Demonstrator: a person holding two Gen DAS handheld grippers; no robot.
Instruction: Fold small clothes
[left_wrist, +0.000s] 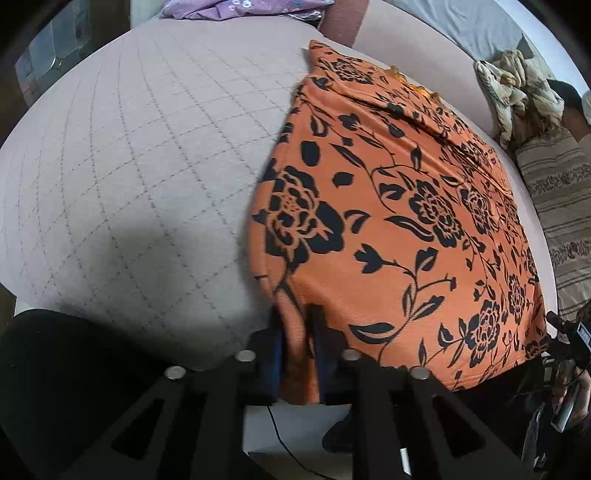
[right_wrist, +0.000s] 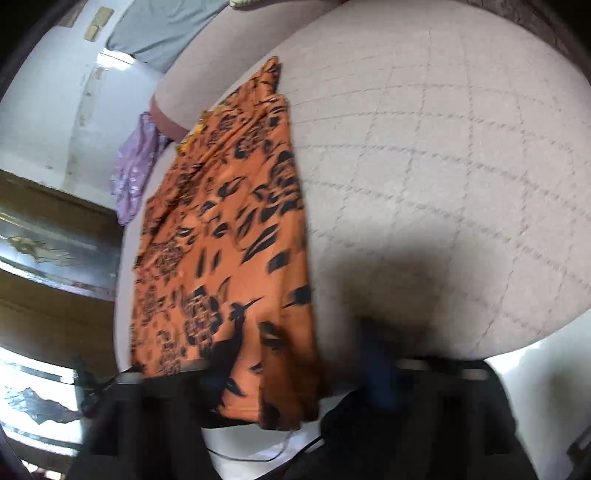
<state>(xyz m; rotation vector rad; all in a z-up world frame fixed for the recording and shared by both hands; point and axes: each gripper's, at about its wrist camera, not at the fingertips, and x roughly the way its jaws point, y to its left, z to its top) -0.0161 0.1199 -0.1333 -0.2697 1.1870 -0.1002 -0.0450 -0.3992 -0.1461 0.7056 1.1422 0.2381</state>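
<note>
An orange garment (left_wrist: 406, 221) with black flowers lies flat on a pale quilted bed (left_wrist: 129, 166), its near hem hanging over the front edge. My left gripper (left_wrist: 297, 332) straddles the hem's left corner. A fold of the cloth stands between its narrow jaws, with a thin dark gap beside the right finger (left_wrist: 319, 332). In the blurred right wrist view, the garment (right_wrist: 229, 240) runs away to the upper left across the bed (right_wrist: 443, 166). My right gripper (right_wrist: 299, 369) stands wide open, and the hem's right corner hangs loose between its fingers.
A purple flowered cloth (left_wrist: 236, 7) lies at the bed's far edge, also seen as the purple cloth (right_wrist: 133, 177). A crumpled cream cloth (left_wrist: 517, 85) and a striped fabric (left_wrist: 554, 192) lie to the right. A wooden cabinet (right_wrist: 48, 277) stands beside the bed.
</note>
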